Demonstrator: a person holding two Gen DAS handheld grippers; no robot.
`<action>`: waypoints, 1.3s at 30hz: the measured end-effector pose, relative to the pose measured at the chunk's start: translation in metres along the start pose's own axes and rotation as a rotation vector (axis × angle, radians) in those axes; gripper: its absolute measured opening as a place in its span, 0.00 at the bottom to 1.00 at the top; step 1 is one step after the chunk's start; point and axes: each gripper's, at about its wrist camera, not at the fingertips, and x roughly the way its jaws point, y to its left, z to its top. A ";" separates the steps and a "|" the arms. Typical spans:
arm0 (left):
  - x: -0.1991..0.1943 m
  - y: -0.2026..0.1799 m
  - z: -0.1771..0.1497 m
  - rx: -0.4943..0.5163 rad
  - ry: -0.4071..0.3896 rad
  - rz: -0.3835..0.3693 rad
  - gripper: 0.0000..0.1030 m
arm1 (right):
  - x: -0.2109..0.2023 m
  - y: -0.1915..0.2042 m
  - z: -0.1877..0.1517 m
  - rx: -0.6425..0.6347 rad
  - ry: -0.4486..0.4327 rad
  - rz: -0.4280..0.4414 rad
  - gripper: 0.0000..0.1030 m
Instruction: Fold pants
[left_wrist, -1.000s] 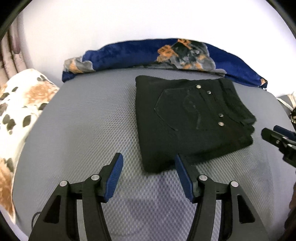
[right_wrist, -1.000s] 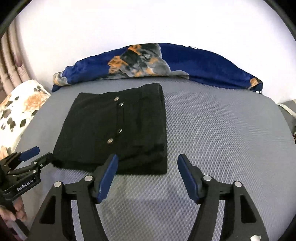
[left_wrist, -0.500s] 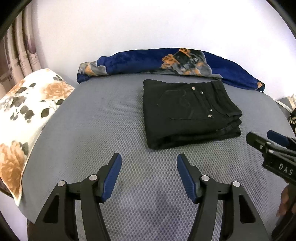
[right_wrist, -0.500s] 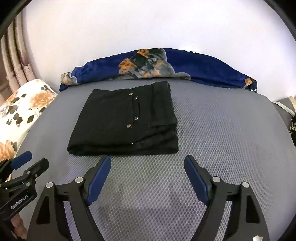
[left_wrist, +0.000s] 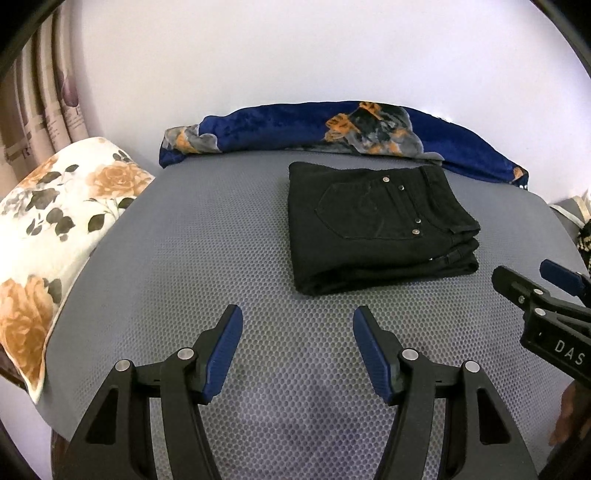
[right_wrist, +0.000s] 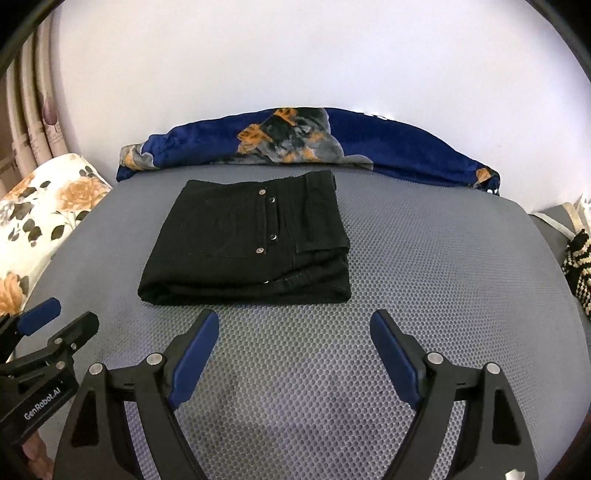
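Folded black denim pants (left_wrist: 373, 229) lying just ahead of both hand-held grippers. Left hand-held gripper (left_wrist: 297, 354) parted, empty. Right hand-held gripper (right_wrist: 293, 356) wide apart, empty.

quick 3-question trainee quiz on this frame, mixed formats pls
1. True or false: the black pants lie folded flat on the grey mattress.
2. What sits between the pants and the wall? A) blue floral blanket B) a laundry basket C) a chair
3. Fill in: the left gripper and right gripper each hold ____.

Key: 1 true; 2 A; 3 nothing, both have their fingers apart over bare mattress, short of the pants.
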 end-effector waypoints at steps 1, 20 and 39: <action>0.000 0.000 0.000 0.002 0.001 0.002 0.61 | 0.000 0.001 0.000 -0.001 0.002 0.001 0.80; 0.005 -0.005 -0.006 0.028 0.017 0.011 0.61 | 0.000 0.006 -0.013 -0.035 -0.003 -0.007 0.80; 0.005 -0.007 -0.008 0.030 0.024 0.023 0.61 | 0.005 0.006 -0.018 -0.032 0.024 0.011 0.80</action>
